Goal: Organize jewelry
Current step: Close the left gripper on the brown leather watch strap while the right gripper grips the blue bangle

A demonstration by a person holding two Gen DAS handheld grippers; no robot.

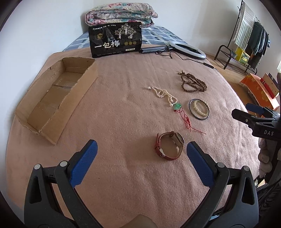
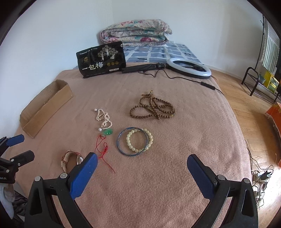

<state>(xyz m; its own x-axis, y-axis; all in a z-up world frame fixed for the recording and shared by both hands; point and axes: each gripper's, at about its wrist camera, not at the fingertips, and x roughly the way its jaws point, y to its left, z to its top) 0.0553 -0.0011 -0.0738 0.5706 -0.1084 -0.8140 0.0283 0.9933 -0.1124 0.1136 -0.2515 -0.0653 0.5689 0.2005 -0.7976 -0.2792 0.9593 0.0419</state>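
Jewelry lies on a pink blanket (image 1: 123, 105). A red-strapped watch (image 1: 169, 146) sits just ahead of my left gripper (image 1: 140, 149), which is open and empty. Beyond it lie a pearl necklace with a green pendant and red cord (image 1: 166, 97), a blue bangle around a cream bead bracelet (image 1: 199, 109), and brown wooden beads (image 1: 193, 83). An empty cardboard box (image 1: 54, 98) stands at the left. My right gripper (image 2: 142, 164) is open and empty, just short of the bangle and bracelet (image 2: 135, 141). The watch (image 2: 71, 160), the pearl necklace (image 2: 103, 119) and the wooden beads (image 2: 152, 107) also show there.
A black snack bag (image 1: 115, 39) stands at the far side, with a ring light (image 1: 187, 49) and its cable beside it. A folded floral quilt (image 1: 121, 14) lies behind. Off the bed at the right are a wood floor, a clothes rack (image 1: 249, 36) and an orange box (image 1: 260, 89).
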